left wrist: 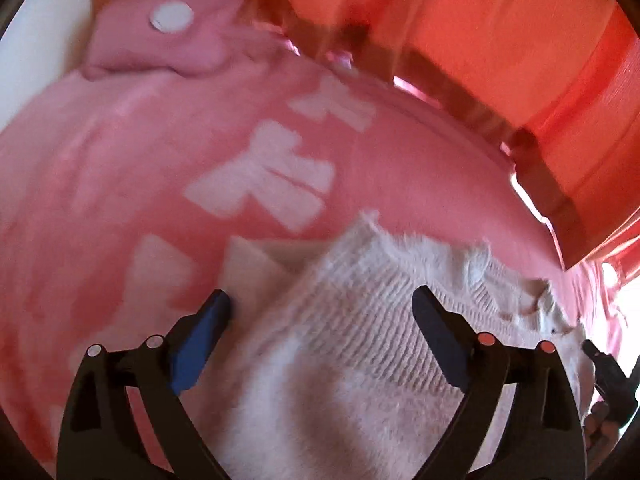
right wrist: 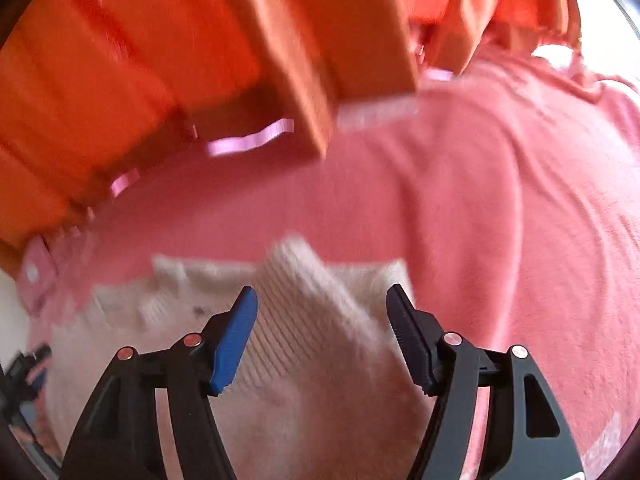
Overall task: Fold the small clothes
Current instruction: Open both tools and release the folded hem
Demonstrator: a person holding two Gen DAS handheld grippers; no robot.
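A small fluffy white knitted garment (left wrist: 360, 340) lies on a pink blanket (left wrist: 120, 168) with white letters. My left gripper (left wrist: 322, 304) is open, its jaws wide apart just above the garment's ribbed part, holding nothing. In the right wrist view the same white garment (right wrist: 320, 344) lies below my right gripper (right wrist: 322, 300), which is also open and empty over its ribbed edge. The right gripper's tip shows at the lower right edge of the left wrist view (left wrist: 608, 368). Both views are blurred by motion.
A pink pillow (left wrist: 168, 36) with a white round patch lies at the blanket's far left. An orange-red curtain or cover (left wrist: 500, 32) and wooden frame (right wrist: 320, 80) stand behind the blanket. A white wall (left wrist: 36, 40) is at far left.
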